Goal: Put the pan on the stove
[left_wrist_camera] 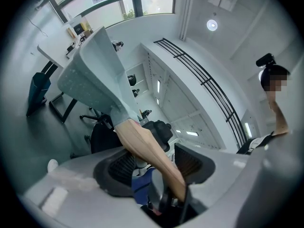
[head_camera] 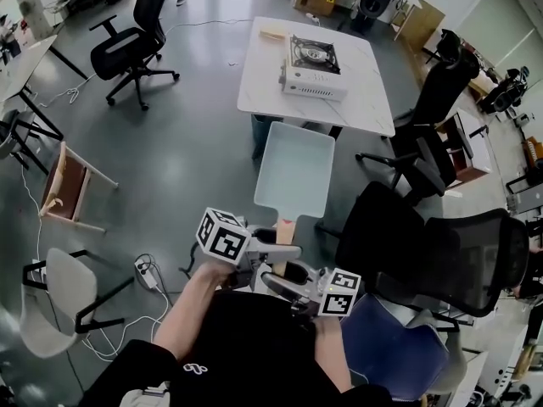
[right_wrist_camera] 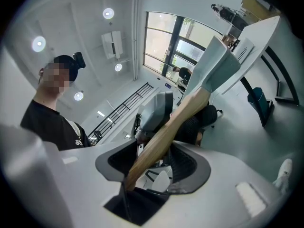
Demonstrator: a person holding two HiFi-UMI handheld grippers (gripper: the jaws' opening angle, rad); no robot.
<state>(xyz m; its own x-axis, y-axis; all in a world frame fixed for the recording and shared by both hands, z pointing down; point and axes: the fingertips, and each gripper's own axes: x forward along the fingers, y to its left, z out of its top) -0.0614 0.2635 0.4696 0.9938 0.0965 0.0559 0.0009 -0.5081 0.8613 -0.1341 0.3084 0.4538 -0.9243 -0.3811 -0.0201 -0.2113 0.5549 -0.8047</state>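
Two holds, left claw (left_wrist_camera: pixel 154 165) and right claw (right_wrist_camera: pixel 154 161) pinching wooden handle (head_camera: pixel 285 229), shallow pale-blue rectangular pan (head_camera: pixel 294 172)

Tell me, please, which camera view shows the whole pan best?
The head view: the pale rectangular pan appears whole, from above. Both gripper views show mainly its wooden handle between the claws, and only part of its body.
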